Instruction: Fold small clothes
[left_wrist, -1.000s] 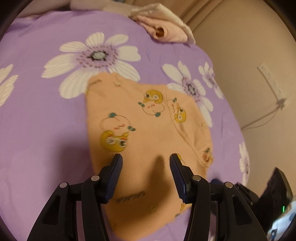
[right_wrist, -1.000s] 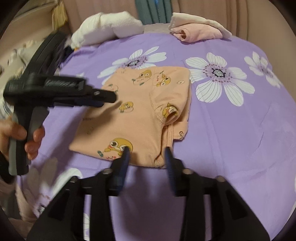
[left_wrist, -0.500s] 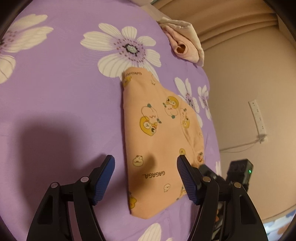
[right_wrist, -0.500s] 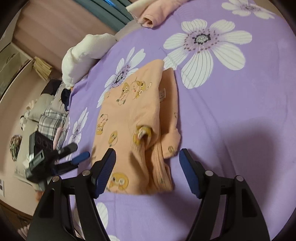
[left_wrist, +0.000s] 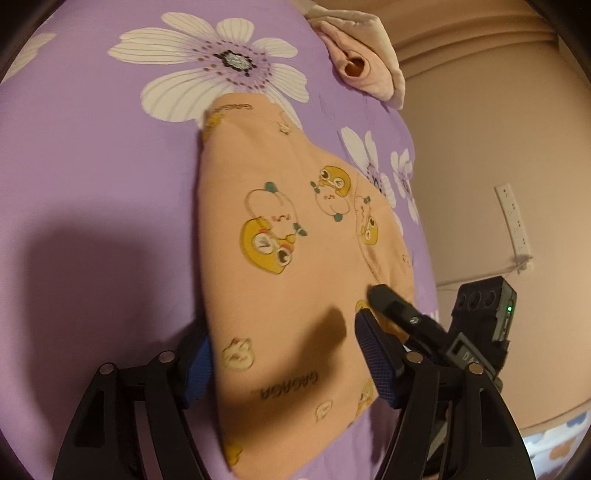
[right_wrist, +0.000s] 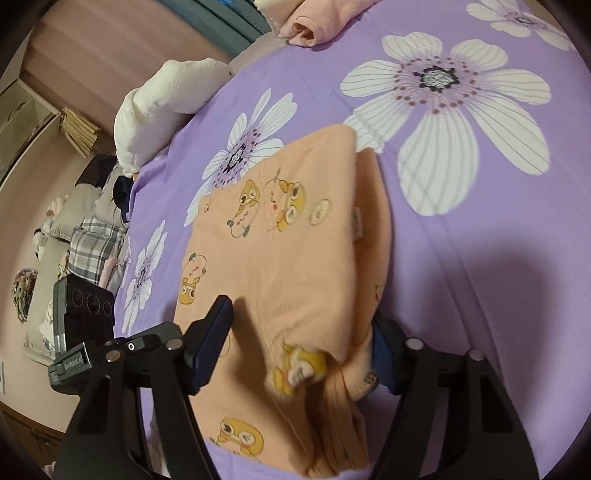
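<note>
- My left gripper straddles the near end of the orange garment; jaws apart and opening, cloth between them, pads not pressing. One blue pad sits at the garment's left edge and looks half tucked under it, risk is I pinch only the lowest layer and the fold peels apart on lift
- Garment lies partly folded on the purple flowered sheet, a layered flap along its right side. Sheet is soft, so a low grab could take sheet with cloth and drag everything
- My right gripper straddles the garment's other end, over the bunched sleeve; jaws apart but closing, not yet clamped. Right pad is half hidden by the flap, so I can't tell how many layers it'd catch
- The two grippers are near each other at the shirt, collision risk if both close in
- Uneven grabs would skew the next fold
</note>
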